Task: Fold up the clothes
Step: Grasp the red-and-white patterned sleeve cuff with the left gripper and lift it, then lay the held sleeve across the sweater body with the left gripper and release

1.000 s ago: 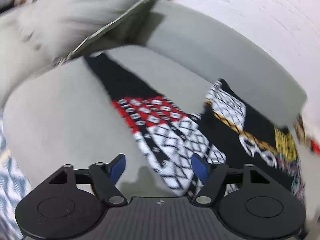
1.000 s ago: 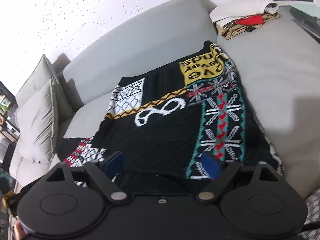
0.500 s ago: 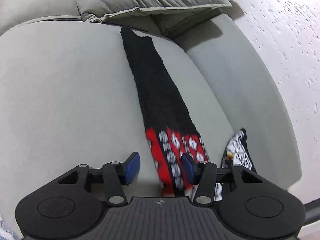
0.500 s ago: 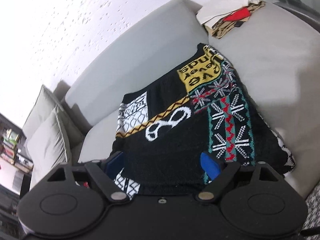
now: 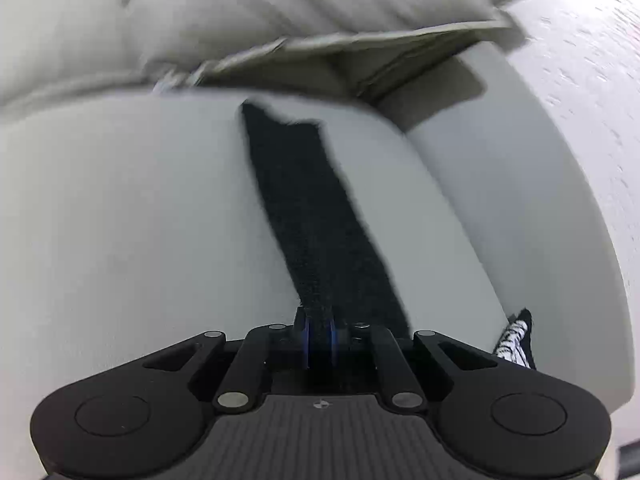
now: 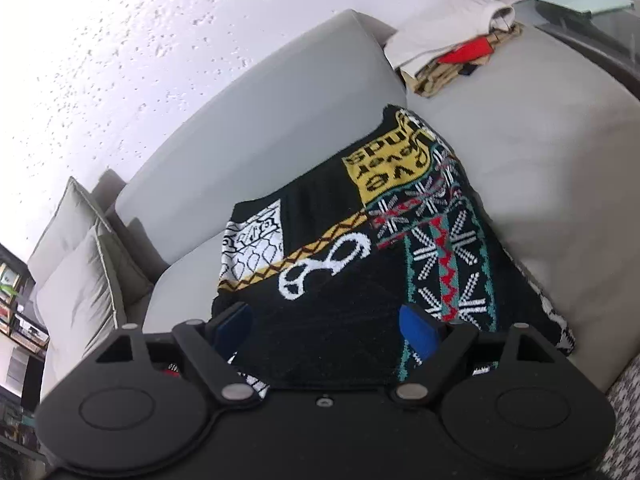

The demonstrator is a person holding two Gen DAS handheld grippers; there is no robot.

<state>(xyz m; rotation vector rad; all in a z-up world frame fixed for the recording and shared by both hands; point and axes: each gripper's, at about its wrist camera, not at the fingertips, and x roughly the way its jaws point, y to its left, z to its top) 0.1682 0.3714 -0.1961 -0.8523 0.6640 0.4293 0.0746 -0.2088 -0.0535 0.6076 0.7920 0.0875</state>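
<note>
Left gripper [image 5: 319, 338] has closed its fingers on the sleeve [image 5: 316, 216]; right gripper [image 6: 326, 326] fingers wide.

A grey sofa [image 6: 560, 168] stands against a speckled white wall [image 6: 140, 40]. Two grey cushions [image 6: 76, 280] lean at its far end, left of the right gripper. Ahead and to that gripper's right, a glass table [image 6: 580, 0] stands beyond the sofa.
</note>
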